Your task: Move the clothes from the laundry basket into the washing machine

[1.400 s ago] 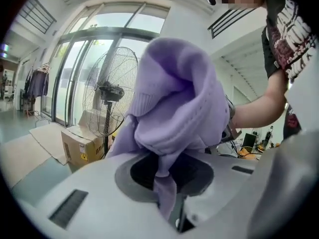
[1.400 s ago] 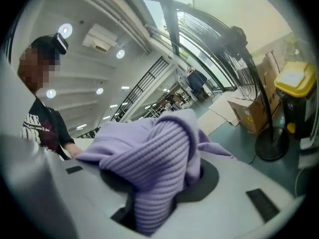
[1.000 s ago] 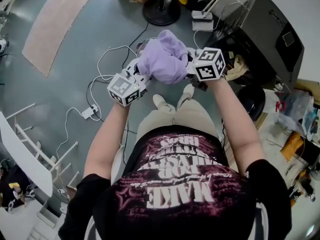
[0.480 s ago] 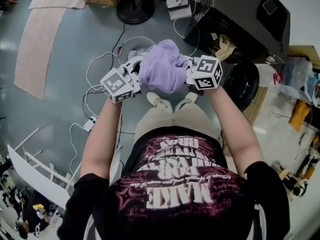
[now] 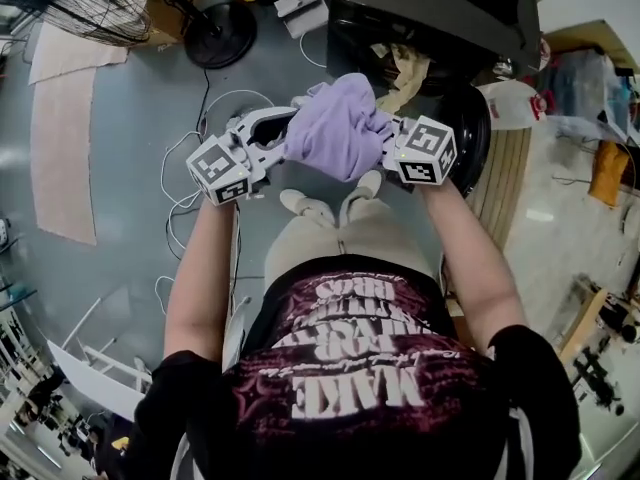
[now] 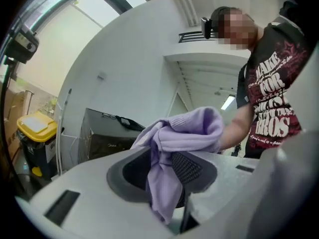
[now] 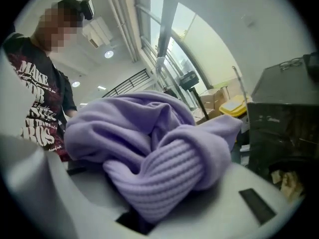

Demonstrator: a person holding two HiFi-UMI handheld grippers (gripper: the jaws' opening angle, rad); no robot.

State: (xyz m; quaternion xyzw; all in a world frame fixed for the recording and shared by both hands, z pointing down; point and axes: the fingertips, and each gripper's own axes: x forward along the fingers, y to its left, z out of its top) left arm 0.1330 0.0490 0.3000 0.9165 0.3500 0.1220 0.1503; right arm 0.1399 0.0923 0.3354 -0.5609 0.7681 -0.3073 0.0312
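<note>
A lilac sweater [image 5: 340,128] is bunched in the air between the two grippers, above the person's shoes [image 5: 305,205] and the grey floor [image 5: 120,168], close in front of the dark washing machine [image 5: 440,13]; the right gripper [image 5: 388,138] has just been closing its jaws and clamps a ribbed fold of the sweater; the left gripper [image 5: 283,136] has just been opening its jaws, with a loose tail of the knit hanging between them against one pad and a gap on the other side.

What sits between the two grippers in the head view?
A bunched lilac sweater, in head view. A fold hangs between the left gripper's jaws, which have just been opening; the right gripper's jaws, just closing, clamp its ribbed cuff.
</note>
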